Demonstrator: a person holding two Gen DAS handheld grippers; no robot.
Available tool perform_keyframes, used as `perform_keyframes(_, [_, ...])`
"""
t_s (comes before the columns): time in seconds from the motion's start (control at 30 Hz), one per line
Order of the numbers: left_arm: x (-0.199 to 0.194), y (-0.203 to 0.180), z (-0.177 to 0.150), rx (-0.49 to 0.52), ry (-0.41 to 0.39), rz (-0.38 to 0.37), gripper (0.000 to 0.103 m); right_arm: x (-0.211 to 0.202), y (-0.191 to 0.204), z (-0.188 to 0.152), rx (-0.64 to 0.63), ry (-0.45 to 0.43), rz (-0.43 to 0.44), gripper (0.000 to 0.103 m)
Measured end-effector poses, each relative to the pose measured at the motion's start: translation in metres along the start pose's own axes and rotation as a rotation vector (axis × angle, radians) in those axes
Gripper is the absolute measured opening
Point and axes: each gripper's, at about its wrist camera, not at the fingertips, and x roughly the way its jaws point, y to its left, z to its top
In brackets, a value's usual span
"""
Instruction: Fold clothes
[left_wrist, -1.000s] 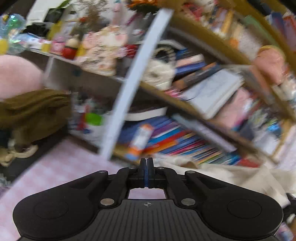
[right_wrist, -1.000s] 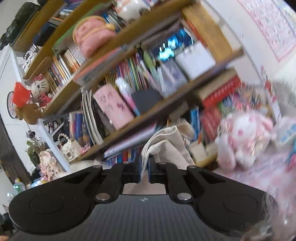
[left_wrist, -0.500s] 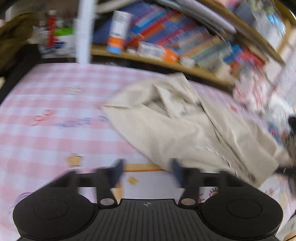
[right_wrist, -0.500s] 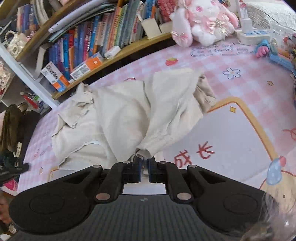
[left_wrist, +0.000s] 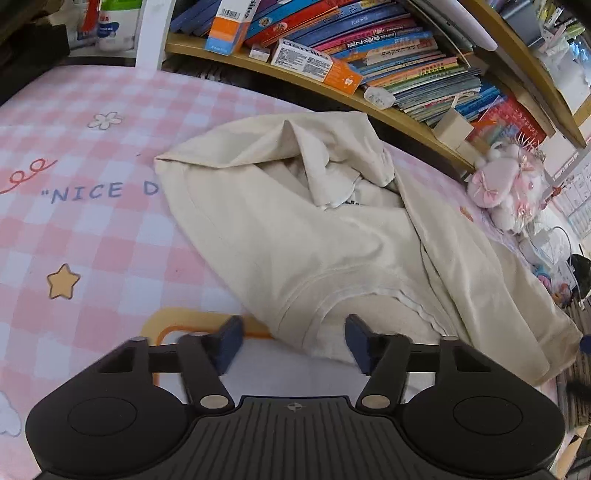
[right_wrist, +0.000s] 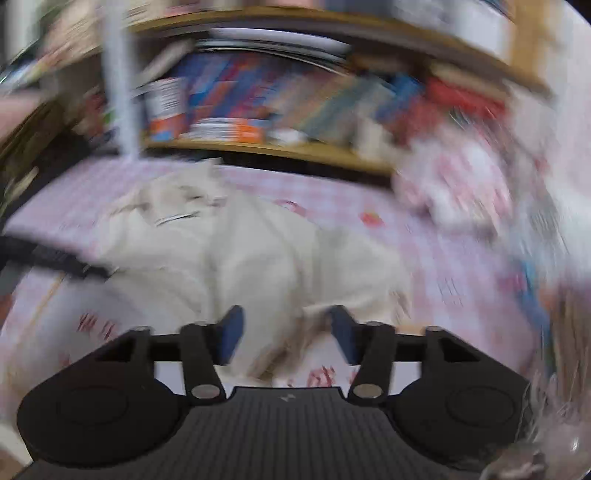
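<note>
Left gripper: jaws apart, just narrowing, straddling ribbed collar of crumpled cream cotton sweatshirt, pads not pressing; judged lining up for neckline pinch. Sweatshirt lies bunched on pink checked printed mat, below wooden bookshelf. Right gripper: view blurred, jaws just opening, wide, cream edge between, nothing gripped.

Cream shirt ahead of fingers: matt soft cloth. Fingers matt black plastic. Shelf beyond: smooth wood.
</note>
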Motion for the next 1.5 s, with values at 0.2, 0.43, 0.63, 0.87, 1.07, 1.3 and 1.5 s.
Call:
perform_keyframes(0.2, [0.002, 0.005, 0.0, -0.044, -0.007, 0.006, 0.016, 0.048, 0.059, 0.006, -0.352, 0.145, 0.166, 0.059])
perform_keyframes(0.43, [-0.025, 0.013, 0.003, -0.095, -0.085, -0.012, 0.013, 0.101, 0.055, -0.008, -0.366, 0.369, 0.166, 0.009])
perform_keyframes(0.63, [-0.067, 0.017, 0.046, -0.125, -0.246, -0.005, 0.012, 0.096, 0.052, 0.015, -0.001, 0.479, 0.552, 0.005])
perform_keyframes(0.87, [-0.084, -0.097, 0.074, 0.295, -0.233, -0.103, 0.013, 0.105, 0.105, 0.043, 0.384, 0.429, 1.03, 0.005])
perform_keyframes(1.07, [-0.05, -0.139, 0.049, 0.49, -0.135, -0.064, 0.013, 0.117, 0.091, 0.027, 0.491, 0.412, 0.923, 0.01])
perform_keyframes(1.3, [-0.027, -0.158, 0.027, 0.485, -0.093, -0.142, 0.013, 0.076, 0.013, -0.001, 0.396, 0.342, 0.731, 0.039])
perform_keyframes(1.5, [-0.005, -0.206, -0.018, 0.738, 0.029, -0.175, 0.04, 0.051, -0.065, -0.019, 0.371, 0.336, 0.464, 0.039])
